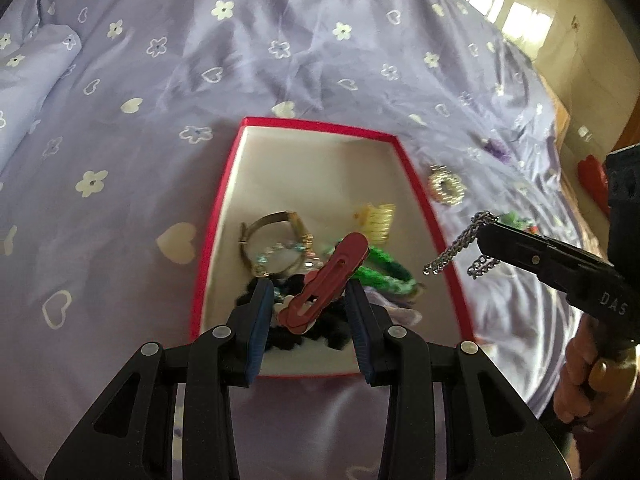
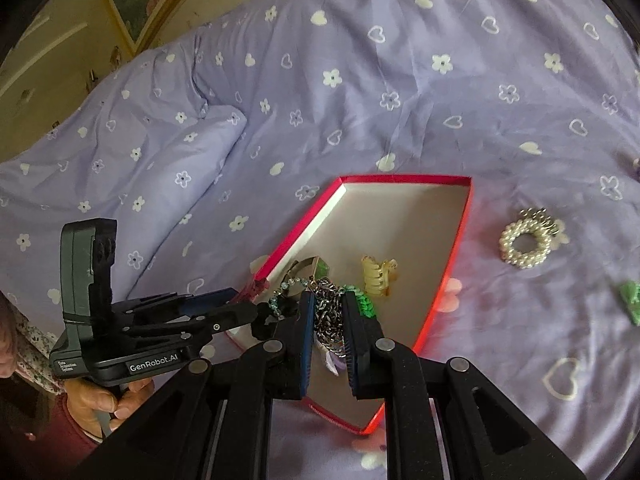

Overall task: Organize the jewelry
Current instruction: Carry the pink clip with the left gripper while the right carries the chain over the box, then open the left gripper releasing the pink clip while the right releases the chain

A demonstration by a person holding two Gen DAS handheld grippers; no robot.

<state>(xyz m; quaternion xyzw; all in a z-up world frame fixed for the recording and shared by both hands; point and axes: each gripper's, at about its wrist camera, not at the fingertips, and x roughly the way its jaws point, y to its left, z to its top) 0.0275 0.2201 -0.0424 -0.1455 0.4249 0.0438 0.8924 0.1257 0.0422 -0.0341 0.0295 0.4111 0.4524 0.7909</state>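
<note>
A red box (image 1: 320, 125) (image 2: 400, 178) with a white inside lies on the purple bedspread. It holds a gold bangle (image 1: 272, 240), a yellow claw clip (image 1: 378, 220) (image 2: 378, 276), a green braided band (image 1: 384, 268) and a black scrunchie (image 1: 320, 328). Over the box's near end my left gripper (image 1: 309, 286) (image 2: 244, 300) is shut on a red hair clip (image 1: 324, 284), which sits slantwise between the pads. My right gripper (image 2: 328, 298) (image 1: 482, 228) is shut on a silver chain (image 2: 328, 320) (image 1: 452, 252). The chain dangles beside the box's right rim.
A pearl scrunchie (image 1: 448, 188) (image 2: 528, 244) lies on the bedspread right of the box. Further right are a green piece (image 2: 630, 300) and a purple piece (image 1: 496, 148). A folded quilt (image 2: 140, 152) bulges at the left. The bed's edge and the floor (image 1: 580, 60) are at the right.
</note>
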